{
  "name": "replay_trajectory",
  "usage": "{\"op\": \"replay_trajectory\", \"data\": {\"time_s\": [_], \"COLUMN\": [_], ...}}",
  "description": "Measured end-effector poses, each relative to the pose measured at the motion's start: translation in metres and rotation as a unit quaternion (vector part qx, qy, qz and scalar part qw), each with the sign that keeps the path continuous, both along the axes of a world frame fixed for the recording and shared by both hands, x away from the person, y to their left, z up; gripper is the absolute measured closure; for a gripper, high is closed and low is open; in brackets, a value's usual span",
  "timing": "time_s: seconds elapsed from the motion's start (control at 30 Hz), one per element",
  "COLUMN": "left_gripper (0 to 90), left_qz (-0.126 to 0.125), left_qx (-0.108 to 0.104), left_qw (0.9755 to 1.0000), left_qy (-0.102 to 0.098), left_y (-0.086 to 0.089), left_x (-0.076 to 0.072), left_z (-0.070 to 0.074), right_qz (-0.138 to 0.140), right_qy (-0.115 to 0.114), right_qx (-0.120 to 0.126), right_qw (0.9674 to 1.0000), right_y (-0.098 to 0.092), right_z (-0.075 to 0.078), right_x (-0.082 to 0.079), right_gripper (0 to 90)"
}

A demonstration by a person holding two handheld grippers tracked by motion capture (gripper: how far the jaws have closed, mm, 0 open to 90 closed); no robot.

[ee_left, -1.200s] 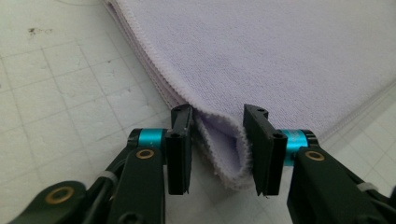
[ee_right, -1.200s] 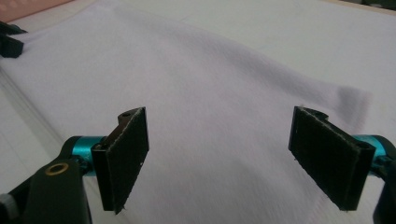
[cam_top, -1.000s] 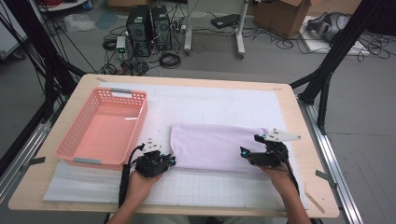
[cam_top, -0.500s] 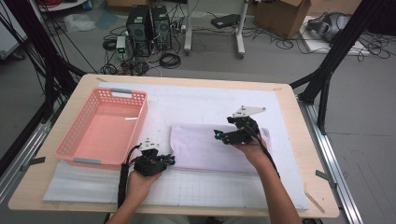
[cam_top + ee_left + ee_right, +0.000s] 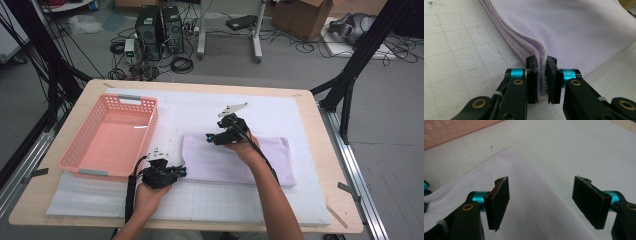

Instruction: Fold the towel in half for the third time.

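Nearest to the person, the left tongs (image 5: 181, 171) were closed on the near left corner of the folded lilac towel (image 5: 260, 160), and in the left gripper view the pads (image 5: 532, 79) pinched the stacked hems so that the layers rose up between them. The towel lay flat on the white mat (image 5: 280, 115) in the middle of the desk (image 5: 330, 165), just to the right of the pink basket (image 5: 85, 150), which held nothing. It looked soft and light, a terry cloth with no stiffness, so I judged it would sag and fold wherever it was not supported, and it would not break or slip easily from rubber pads. Because it was folded in several layers, a grip on only the upper layer would probably let the others fall open; the hemmed edge, where all layers came together, seemed the best place to hold. Farther away, the right tongs (image 5: 210, 138) hovered over the far left corner of the towel with the jaws apart; they had just been closing a little, but nothing was yet between the pads (image 5: 499, 202), only the cloth below them.
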State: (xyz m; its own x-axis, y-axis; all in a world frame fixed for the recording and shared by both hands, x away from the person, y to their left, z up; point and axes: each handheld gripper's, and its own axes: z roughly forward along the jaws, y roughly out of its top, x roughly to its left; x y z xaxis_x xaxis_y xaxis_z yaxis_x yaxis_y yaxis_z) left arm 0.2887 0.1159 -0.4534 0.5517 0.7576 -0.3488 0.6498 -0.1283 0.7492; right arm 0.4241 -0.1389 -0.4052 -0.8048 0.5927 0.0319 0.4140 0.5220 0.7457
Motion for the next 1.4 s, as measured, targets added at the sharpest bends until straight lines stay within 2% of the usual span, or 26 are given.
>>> {"op": "replay_trajectory", "data": {"time_s": [0.17, 0.23, 0.33, 0.43, 0.5, 0.63, 0.67, 0.7, 0.77, 0.9, 0.93, 1.1, 1.2, 1.23, 1.4], "left_gripper": [80.8, 81.4, 81.5, 81.6, 81.7, 81.9, 82.0, 82.1, 82.4, 82.5, 82.6, 82.6, 82.7, 82.7, 82.6], "left_qz": [0.002, 0.002, 0.002, 0.005, 0.004, 0.004, 0.004, 0.005, 0.006, 0.008, 0.009, 0.009, 0.008, 0.012, 0.012], "left_qx": [-0.003, 0.001, 0.002, 0.0, 0.0, 0.0, 0.0, 0.001, 0.004, 0.005, 0.002, -0.009, -0.015, -0.025, -0.045], "left_qw": [1.0, 1.0, 1.0, 1.0, 1.0, 1.0, 1.0, 1.0, 1.0, 0.9999, 1.0, 0.9998, 0.9996, 0.9992, 0.9978], "left_qy": [0.002, -0.007, -0.006, -0.004, -0.002, 0.0, 0.001, 0.0, 0.0, -0.004, -0.003, -0.013, -0.021, -0.029, -0.046], "left_y": [0.001, 0.0, 0.0, 0.001, 0.001, 0.002, 0.002, 0.002, 0.002, 0.002, 0.003, 0.007, 0.01, 0.013, 0.019], "left_x": [-0.001, -0.003, -0.003, -0.004, -0.003, -0.003, -0.003, -0.003, -0.003, -0.006, -0.006, -0.011, -0.014, -0.016, -0.021], "left_z": [0.0, 0.002, 0.002, 0.002, 0.002, 0.002, 0.002, 0.001, 0.002, 0.004, 0.005, 0.015, 0.021, 0.028, 0.043], "right_qz": [0.016, 0.022, 0.03, 0.03, 0.035, 0.05, 0.053, 0.058, 0.065, 0.083, 0.083, 0.086, 0.098, 0.101, 0.097], "right_qy": [0.015, 0.018, 0.029, 0.034, 0.035, 0.048, 0.057, 0.061, 0.073, 0.054, 0.056, 0.058, 0.046, 0.04, 0.029], "right_qx": [-0.027, -0.03, -0.042, -0.029, -0.032, -0.056, -0.053, -0.05, -0.049, -0.065, -0.064, -0.051, -0.041, -0.031, 0.036], "right_qw": [0.9994, 0.9991, 0.9983, 0.9986, 0.9983, 0.996, 0.9956, 0.9952, 0.994, 0.993, 0.993, 0.9933, 0.9932, 0.9936, 0.9943], "right_y": [0.025, 0.034, 0.043, 0.047, 0.052, 0.064, 0.064, 0.063, 0.062, 0.064, 0.064, 0.067, 0.071, 0.071, 0.062], "right_z": [-0.011, -0.016, -0.025, -0.029, -0.029, -0.027, -0.027, -0.027, -0.025, -0.022, -0.022, -0.021, -0.017, -0.014, 0.005], "right_x": [0.01, 0.012, 0.015, 0.018, 0.022, 0.025, 0.026, 0.027, 0.026, 0.023, 0.022, 0.02, 0.016, 0.015, 0.011], "right_gripper": [36.0, 37.4, 38.8, 40.6, 42.5, 52.5, 56.7, 61.2, 76.1, 80.3, 80.4, 80.7, 80.8, 80.8, 80.8]}}
